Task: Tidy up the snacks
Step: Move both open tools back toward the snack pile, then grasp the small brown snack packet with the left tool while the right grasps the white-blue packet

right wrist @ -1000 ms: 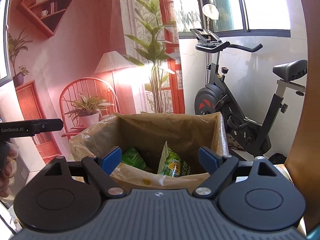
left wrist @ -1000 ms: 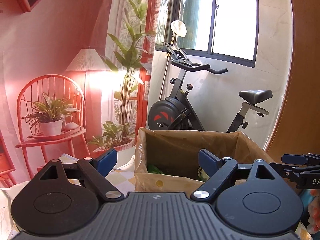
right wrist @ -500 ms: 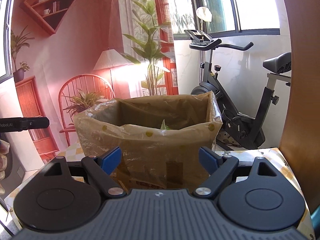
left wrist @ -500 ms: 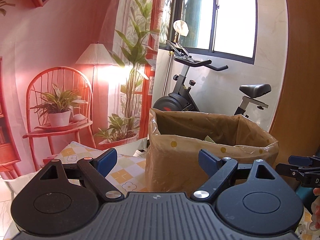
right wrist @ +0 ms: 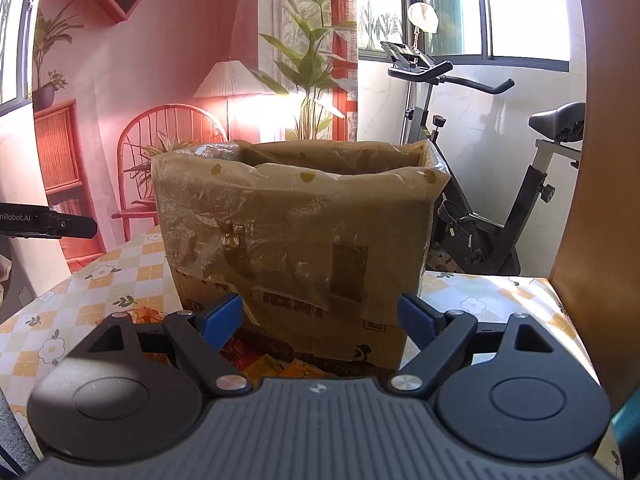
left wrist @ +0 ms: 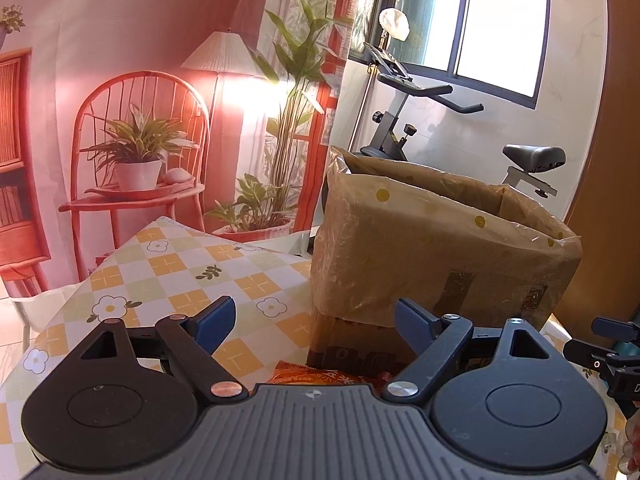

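Behind the table (left wrist: 172,264), with its checked, flower-printed cloth, hangs a red-toned backdrop of a chair, a lamp and potted plants, and an exercise bike (right wrist: 476,184) stands by the window at the upper right of both views.

We have come down. A second ago both cameras looked over the rim into the plastic-lined cardboard box (right wrist: 296,240) and we could see green snack bags lying inside; now we see only its taped outer wall, filling the middle of the right wrist view and the right half of the left one, and its contents are hidden. At the bottom centre of each frame, just above the gripper bodies, orange and red snack packets (right wrist: 272,364) have come into sight, lying on the table at the foot of the box. In the left view one orange packet (left wrist: 316,376) shows between the spread fingers, low in the frame.

We judge from this that the bags in the box are dealt with and we are lowering toward the loose packets for the next pick.

Our left gripper (left wrist: 316,320) stands spread wide and grasps nothing; our right gripper (right wrist: 320,318) is likewise released and empty, as both were a second ago. Whether either fingertip touches a packet yet, we cannot tell; the packets are partly hidden by the gripper bodies.
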